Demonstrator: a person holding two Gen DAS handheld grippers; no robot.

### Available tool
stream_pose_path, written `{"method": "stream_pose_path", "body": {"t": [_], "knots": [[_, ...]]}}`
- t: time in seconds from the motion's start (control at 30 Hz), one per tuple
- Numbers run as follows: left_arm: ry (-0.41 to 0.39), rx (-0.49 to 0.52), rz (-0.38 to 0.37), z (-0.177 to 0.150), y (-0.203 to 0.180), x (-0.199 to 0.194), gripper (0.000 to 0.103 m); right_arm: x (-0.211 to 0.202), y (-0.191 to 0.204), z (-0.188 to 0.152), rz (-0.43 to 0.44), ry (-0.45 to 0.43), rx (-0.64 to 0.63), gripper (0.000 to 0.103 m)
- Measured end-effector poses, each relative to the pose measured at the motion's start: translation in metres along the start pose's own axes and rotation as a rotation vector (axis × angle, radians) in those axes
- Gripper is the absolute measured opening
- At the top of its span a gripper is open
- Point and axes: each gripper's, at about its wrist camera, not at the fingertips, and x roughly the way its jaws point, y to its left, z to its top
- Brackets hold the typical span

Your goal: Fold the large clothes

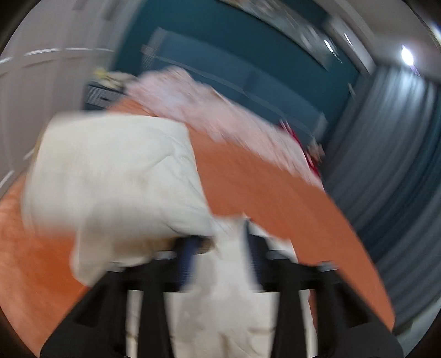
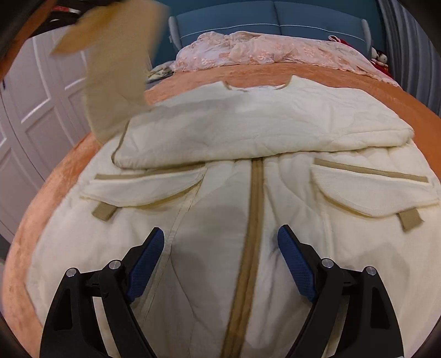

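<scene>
A large cream quilted jacket (image 2: 248,129) with tan trim lies front up on an orange bedspread (image 2: 358,79). One sleeve is folded across its chest. My right gripper (image 2: 220,247) is open and empty, low over the jacket's tan front placket. A blurred tan and cream piece of the jacket (image 2: 115,68) hangs lifted at the upper left. In the blurred left wrist view, my left gripper (image 1: 220,242) is shut on cream jacket fabric (image 1: 110,170) held above the bedspread (image 1: 261,179).
A pink lace cover (image 2: 261,49) lies bunched at the head of the bed against a teal headboard (image 2: 275,16). White cupboard doors (image 2: 35,104) stand to the left. Grey curtains (image 1: 391,165) hang to the right, with red items (image 2: 380,60) near them.
</scene>
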Motion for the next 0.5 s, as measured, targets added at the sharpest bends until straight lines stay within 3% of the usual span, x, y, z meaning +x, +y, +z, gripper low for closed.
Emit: {"method": "stream_pose_path", "body": {"t": [0.03,0.1,0.17,0.33,0.4,0.5], "knots": [[0.018,0.022,0.006,-0.013,-0.013,0.005,0.070,-0.009,-0.005,-0.001,0.010,-0.015,0.023,0.082],[0.049,0.050,-0.004,-0.049,-0.031,0.012,0.079,-0.025,-0.017,-0.006,0.024,-0.038,0.065,0.086],[0.076,0.010,-0.009,-0.071,-0.022,0.011,0.082,-0.040,-0.033,-0.010,0.041,-0.052,0.112,0.086],[0.114,-0.270,0.044,-0.079,0.063,0.012,0.082,-0.064,-0.073,0.010,-0.032,-0.119,0.142,0.086],[0.126,-0.402,0.091,-0.078,0.105,0.014,0.082,-0.066,-0.085,0.031,-0.049,-0.154,0.144,0.086],[0.144,-0.514,0.139,-0.081,0.145,0.021,0.082,-0.058,-0.109,0.069,-0.049,-0.199,0.184,0.086]]}}
